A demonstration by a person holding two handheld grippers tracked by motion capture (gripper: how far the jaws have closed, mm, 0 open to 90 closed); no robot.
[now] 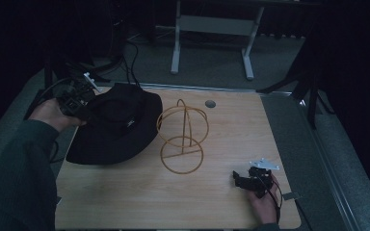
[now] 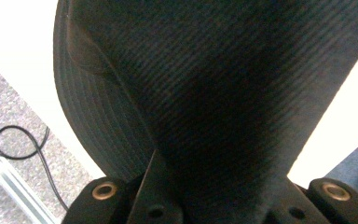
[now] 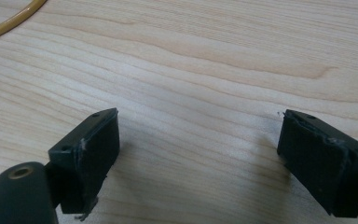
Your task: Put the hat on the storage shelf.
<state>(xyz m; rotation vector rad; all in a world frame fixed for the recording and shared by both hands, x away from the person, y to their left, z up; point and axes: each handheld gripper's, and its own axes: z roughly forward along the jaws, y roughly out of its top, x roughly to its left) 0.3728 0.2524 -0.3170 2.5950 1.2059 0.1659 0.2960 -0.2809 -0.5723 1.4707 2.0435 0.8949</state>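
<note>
The high view looks down from overhead; each gripper view sits close, sharing the hat [image 2: 205, 93] at nine o'clock and the table [image 3: 214, 56].

Matt ribbed cloth hat [image 2: 223, 93] (black)

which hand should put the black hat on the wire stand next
Left. The left gripper is already shut on the brim of the black bucket hat, beside the wire hat stand. The right gripper rests open on the table, nothing between its jaws.

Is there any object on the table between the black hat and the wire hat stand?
Nothing visible does. The black hat, gripped at its brim by the left gripper, lies right beside the wire hat stand. The right gripper rests apart, near the table's front edge.
</note>
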